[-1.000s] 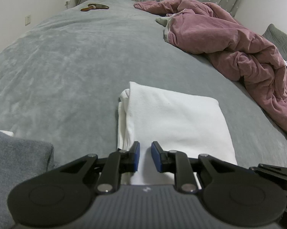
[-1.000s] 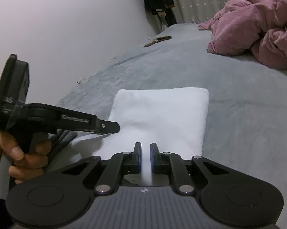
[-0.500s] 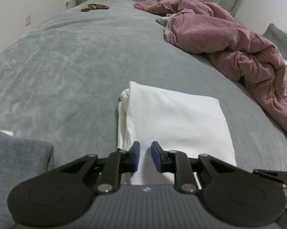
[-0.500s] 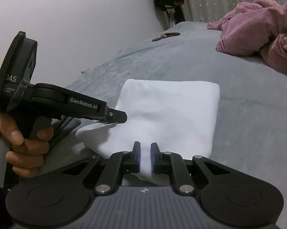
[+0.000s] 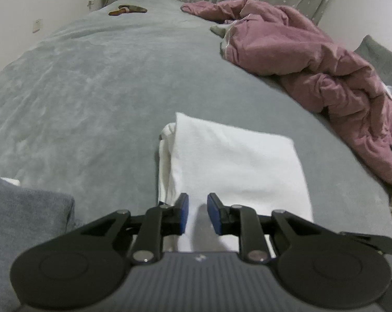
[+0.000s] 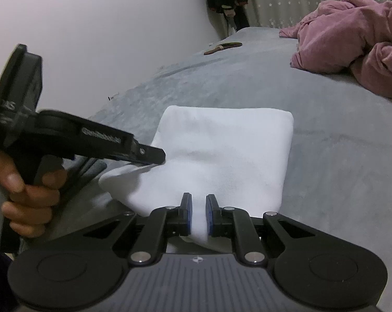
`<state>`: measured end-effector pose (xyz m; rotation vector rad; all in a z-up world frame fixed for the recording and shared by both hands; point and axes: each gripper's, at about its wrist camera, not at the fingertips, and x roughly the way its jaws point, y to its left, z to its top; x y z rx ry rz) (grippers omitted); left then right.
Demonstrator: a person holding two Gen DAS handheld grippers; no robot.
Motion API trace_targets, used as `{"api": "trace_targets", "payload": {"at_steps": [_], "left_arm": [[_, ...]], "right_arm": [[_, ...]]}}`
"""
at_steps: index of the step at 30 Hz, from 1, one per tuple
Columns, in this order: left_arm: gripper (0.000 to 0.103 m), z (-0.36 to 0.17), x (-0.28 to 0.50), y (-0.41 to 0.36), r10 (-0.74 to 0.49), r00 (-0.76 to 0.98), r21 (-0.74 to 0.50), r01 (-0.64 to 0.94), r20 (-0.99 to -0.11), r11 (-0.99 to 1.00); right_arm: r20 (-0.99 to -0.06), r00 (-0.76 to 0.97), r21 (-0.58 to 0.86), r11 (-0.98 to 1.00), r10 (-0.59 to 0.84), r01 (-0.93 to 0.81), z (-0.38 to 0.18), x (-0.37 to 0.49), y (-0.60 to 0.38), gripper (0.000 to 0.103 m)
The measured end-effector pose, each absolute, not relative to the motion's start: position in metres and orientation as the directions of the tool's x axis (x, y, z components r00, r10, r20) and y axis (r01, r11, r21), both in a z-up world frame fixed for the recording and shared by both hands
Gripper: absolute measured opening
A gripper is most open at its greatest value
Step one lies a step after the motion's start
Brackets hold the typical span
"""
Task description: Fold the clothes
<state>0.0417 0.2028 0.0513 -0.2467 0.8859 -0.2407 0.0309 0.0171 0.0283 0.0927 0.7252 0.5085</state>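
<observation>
**Both grippers on the near edge of a folded white garment**

On the grey bedspread [image 5: 97,98] a white garment [image 5: 235,163] lies folded into a thick rectangle, several layers showing along its left side. From the right wrist view its near edge is lifted off the bed while the far part rests flat.

The right gripper [image 6: 198,214] has its blue pads pressed against a ridge of the white cloth, so it looks clamped on the near edge. The left gripper [image 5: 197,213] has its fingers slightly apart with cloth and a shadow in the gap; the other view shows its tip [image 6: 154,156] at the garment's raised left corner, but whether it really pinches the fabric I cannot tell. A person's hand [image 6: 26,189] holds its handle.

Judging by the raised edge, the step in hand is another fold or a lift of the folded garment; the scene fits either. Whatever comes next calls for both grippers moving level and together, so the stacked layers do not slide apart or droop between them.

A crumpled pink garment [image 5: 313,59] lies well apart at the far right.
</observation>
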Motion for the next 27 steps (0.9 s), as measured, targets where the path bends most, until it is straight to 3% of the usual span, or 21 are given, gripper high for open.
{"api": "trace_targets", "payload": {"at_steps": [8, 15, 27], "left_arm": [[0.028, 0.070, 0.026, 0.198, -0.393, 0.647, -0.344, 0.208, -0.653, 0.915], [0.027, 0.047, 0.031, 0.185, -0.366, 0.578, -0.304, 0.205, -0.729, 0.930], [0.026, 0.047, 0.033, 0.189, -0.364, 0.572, -0.318, 0.183, -0.735, 0.930]], "right_arm": [[-0.612, 0.643, 0.232, 0.882, 0.461, -0.411, 0.027, 0.029, 0.021, 0.013], [-0.610, 0.645, 0.234, 0.882, 0.461, -0.409, 0.028, 0.029, 0.021, 0.013], [-0.580, 0.688, 0.266, 0.899, 0.437, -0.347, 0.038, 0.038, 0.000, 0.014]]}}
